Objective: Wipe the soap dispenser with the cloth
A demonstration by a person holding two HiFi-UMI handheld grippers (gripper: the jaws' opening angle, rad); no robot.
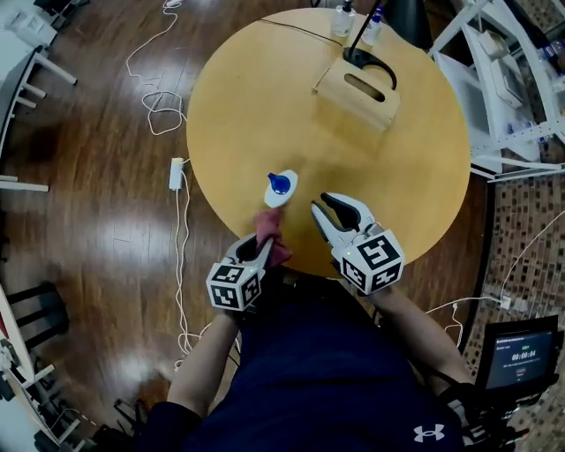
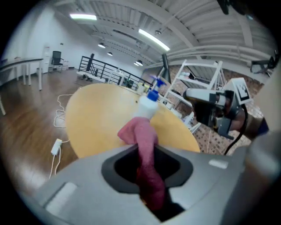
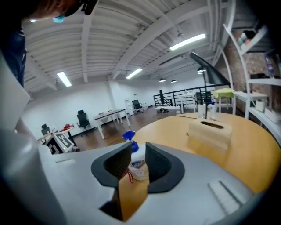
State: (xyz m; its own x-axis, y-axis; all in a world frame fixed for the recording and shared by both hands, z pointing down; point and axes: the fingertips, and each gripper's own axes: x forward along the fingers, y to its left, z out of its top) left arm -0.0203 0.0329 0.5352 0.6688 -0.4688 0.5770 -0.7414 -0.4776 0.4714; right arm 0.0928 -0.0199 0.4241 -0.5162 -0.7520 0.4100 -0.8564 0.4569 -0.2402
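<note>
The soap dispenser [image 1: 281, 187], a white bottle with a blue pump, stands on the round wooden table [image 1: 265, 97] near its front edge. A pink cloth [image 1: 274, 235] hangs bunched from my left gripper [image 1: 262, 240], which is shut on it just in front of the bottle. In the left gripper view the cloth [image 2: 143, 138] runs up out of the jaws toward the dispenser [image 2: 146, 106]. My right gripper [image 1: 321, 208] is to the right of the bottle, apart from it, jaws a little open with nothing between them. The dispenser [image 3: 138, 168] shows through their gap.
A wooden tissue box [image 1: 357, 89] and a black lamp base [image 1: 371, 62] sit at the table's far side, with small bottles [image 1: 344, 18] behind. A white rack [image 1: 516, 84] stands right. A power strip [image 1: 176, 172] and cables lie on the floor at left.
</note>
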